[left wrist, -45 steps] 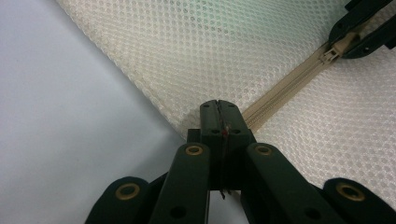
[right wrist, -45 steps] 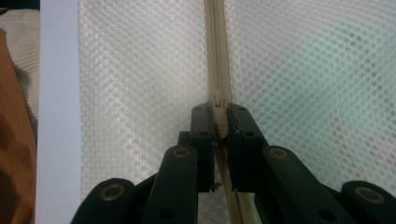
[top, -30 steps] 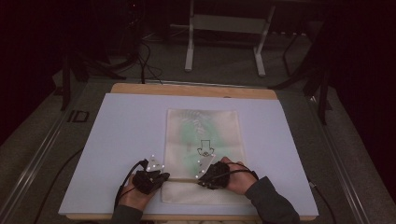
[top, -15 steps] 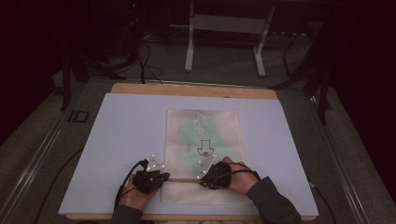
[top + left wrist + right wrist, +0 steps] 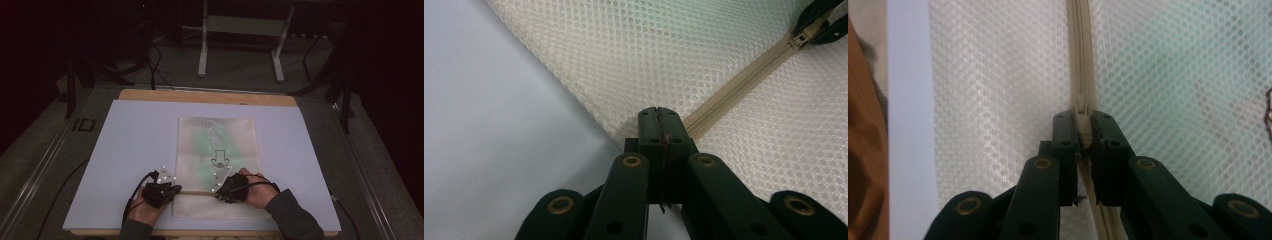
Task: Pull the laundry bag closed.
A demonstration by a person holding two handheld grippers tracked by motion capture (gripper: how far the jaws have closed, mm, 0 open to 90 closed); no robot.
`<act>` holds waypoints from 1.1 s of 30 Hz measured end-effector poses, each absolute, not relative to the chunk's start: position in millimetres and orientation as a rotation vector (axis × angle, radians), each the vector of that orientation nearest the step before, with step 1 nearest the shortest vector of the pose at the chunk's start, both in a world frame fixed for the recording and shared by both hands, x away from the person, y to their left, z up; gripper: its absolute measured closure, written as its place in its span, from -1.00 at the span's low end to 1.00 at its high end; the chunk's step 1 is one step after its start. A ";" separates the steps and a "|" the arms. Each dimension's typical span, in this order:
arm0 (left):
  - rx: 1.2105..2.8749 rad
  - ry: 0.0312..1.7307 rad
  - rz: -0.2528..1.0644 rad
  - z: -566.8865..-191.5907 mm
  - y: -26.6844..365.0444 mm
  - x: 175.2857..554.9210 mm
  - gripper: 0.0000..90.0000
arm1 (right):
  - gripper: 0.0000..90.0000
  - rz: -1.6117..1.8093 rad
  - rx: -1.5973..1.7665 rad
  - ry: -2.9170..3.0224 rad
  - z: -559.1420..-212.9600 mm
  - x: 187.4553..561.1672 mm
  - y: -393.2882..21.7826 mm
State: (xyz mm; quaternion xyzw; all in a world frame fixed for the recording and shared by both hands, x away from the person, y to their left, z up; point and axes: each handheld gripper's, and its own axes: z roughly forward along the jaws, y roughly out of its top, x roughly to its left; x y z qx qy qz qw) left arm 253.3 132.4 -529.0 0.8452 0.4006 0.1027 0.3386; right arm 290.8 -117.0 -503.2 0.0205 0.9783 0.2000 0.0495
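Observation:
A white mesh bag [image 5: 217,145] with green contents and a printed arrow lies flat on the pale mat [image 5: 135,145]. A beige zipper [image 5: 197,191] crosses its near end. My left gripper [image 5: 172,189] sits at the bag's left edge, its jaws shut on the zipper's end [image 5: 658,111]. From there the zipper [image 5: 744,82] runs off to the slider [image 5: 798,37], which the other gripper's tips hold. My right gripper [image 5: 220,189] is shut on that beige slider [image 5: 1082,117], with the closed zipper [image 5: 1079,50] stretching ahead over the mesh [image 5: 998,75].
The mat covers a wooden table [image 5: 200,96]; its near edge shows brown [image 5: 863,150] beside the bag. Behind the table stand a metal frame's legs [image 5: 240,40] and cables on the dark floor. Bare mat lies left and right of the bag.

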 end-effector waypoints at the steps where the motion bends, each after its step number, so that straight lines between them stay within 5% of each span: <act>1: 2.202 1.043 0.268 -529.0 132.4 253.2 0.99 | 0.83 0.611 0.069 2.983 -503.9 290.5 -118.1; 33: 2.201 1.042 0.267 -529.2 132.8 253.3 0.99 | 0.83 0.609 0.107 2.973 -502.7 290.7 -141.1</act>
